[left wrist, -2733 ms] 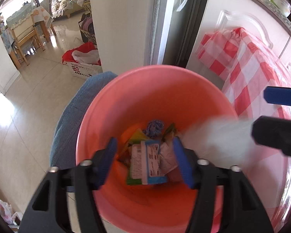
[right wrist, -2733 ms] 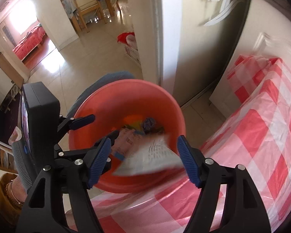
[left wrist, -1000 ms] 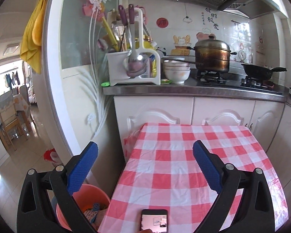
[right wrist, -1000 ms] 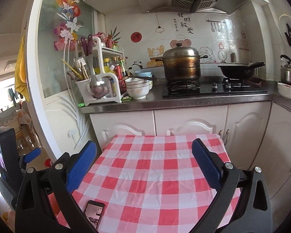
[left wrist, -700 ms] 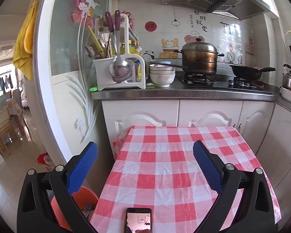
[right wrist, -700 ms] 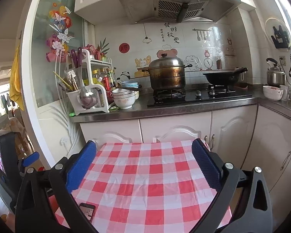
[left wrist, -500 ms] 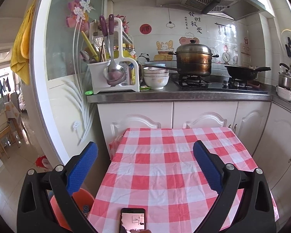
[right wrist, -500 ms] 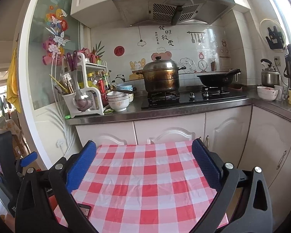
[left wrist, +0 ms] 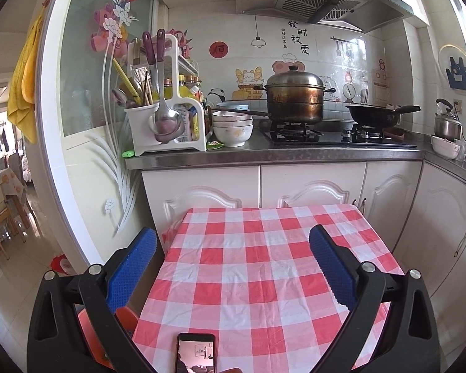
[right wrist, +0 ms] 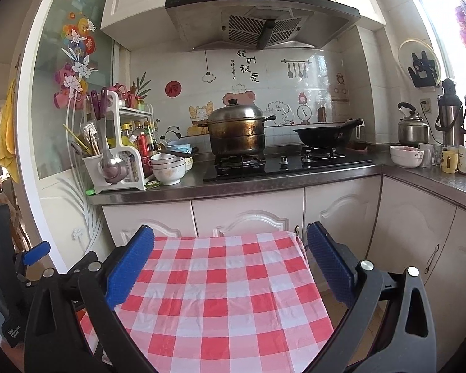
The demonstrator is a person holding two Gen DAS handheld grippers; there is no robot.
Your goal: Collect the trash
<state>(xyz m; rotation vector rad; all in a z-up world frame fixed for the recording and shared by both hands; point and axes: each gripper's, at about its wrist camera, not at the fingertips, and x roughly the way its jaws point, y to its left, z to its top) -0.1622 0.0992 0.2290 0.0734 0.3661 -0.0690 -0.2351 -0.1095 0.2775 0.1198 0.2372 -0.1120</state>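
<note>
Item: orange bin point(left wrist: 125, 314). 1 is seen, low at the left edge of the table, mostly hidden behind the left gripper point(left wrist: 230, 267); its contents cannot be made out. It is judged to be set there so that trash can be dropped in straight off the table edge.

Item: left gripper. 1, held level above the near end of the table, jaws spread wide, nothing between the blue pads point(left wrist: 133, 267). It is judged to be held clear because no pickup is in hand.

Item: phone point(left wrist: 196, 352). 1, laid flat on the near edge of the tablecloth point(left wrist: 264, 267), screen lit and facing up, probably so that it can be read from above.

Item: tablecloth, red and white check. 1, spread over the whole table top; no trash is seen on it in either view, so the collecting is judged to be done or nearly so.

Item: right gripper point(right wrist: 230, 264). 1, held over the same table, jaws wide apart, empty.

Item: cookware on the counter behind, in use positions on the hob: 1 lidded pot point(right wrist: 237, 132), 1 black wok point(right wrist: 323, 135), 1 kettle point(right wrist: 413, 127).
</note>
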